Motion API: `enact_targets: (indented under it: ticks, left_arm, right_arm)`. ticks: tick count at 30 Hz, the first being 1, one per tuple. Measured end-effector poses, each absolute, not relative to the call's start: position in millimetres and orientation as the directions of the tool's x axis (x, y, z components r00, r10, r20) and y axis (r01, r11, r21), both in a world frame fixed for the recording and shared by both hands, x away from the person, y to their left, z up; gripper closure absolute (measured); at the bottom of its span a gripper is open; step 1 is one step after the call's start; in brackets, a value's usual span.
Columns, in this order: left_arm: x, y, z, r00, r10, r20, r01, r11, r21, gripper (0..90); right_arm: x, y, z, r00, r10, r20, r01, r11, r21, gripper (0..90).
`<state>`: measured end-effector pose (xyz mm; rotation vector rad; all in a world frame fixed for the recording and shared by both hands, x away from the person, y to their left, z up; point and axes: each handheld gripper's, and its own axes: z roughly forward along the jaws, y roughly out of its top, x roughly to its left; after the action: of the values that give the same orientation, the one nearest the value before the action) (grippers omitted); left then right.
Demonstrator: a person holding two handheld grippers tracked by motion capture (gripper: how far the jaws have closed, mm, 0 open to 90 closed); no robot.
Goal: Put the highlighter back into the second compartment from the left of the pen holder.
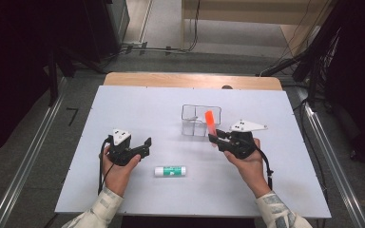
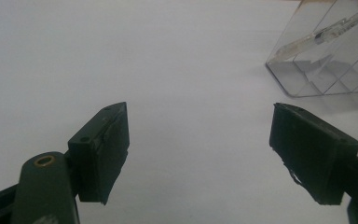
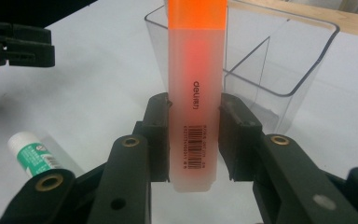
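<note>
The right claw (image 1: 215,137) holds an orange highlighter (image 1: 209,121), and its two jaws press on the pale lower part of the pen from both sides. In the right gripper view the highlighter (image 3: 195,93) stands up tall between the jaws, with its long side running from the bottom of the picture to the top. The orange end is at the top, away from the hand, and the pale end with the barcode hangs just below the jaws. From the high view the pen tilts a little, and its orange end points toward the clear plastic organizer box (image 1: 190,126). The pen sits in front of that box, above the white worktop (image 1: 138,104). I cannot tell if it touches the box. The box (image 3: 279,70) has thin walls inside that split it into small parts, and the parts I can see have nothing in them. The left claw (image 1: 148,145) is wide open and holds nothing. In the left gripper view its jaws stand far apart over bare worktop (image 2: 121,56), with the corner of the box (image 2: 326,60) at the top right. A green and white glue stick (image 1: 170,171) lies flat on the worktop between the two hands, with its long side going left to right. The right gripper view shows the small writing and barcode on the pen, and the glue stick (image 3: 30,154) at the lower left.
</note>
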<state>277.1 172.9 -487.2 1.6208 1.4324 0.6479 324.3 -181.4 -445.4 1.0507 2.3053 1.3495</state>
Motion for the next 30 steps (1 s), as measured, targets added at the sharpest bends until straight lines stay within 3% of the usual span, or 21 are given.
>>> enact_targets:
  ticks: [30]
  left_arm:
    - [278, 173, -487, 0.217, 0.962, -0.164, 0.523, 0.028, 0.852, 20.4]
  right_arm:
    - [373, -155, -424, -0.647, 0.747, 0.154, 0.437, 0.197, 0.878, 64.6]
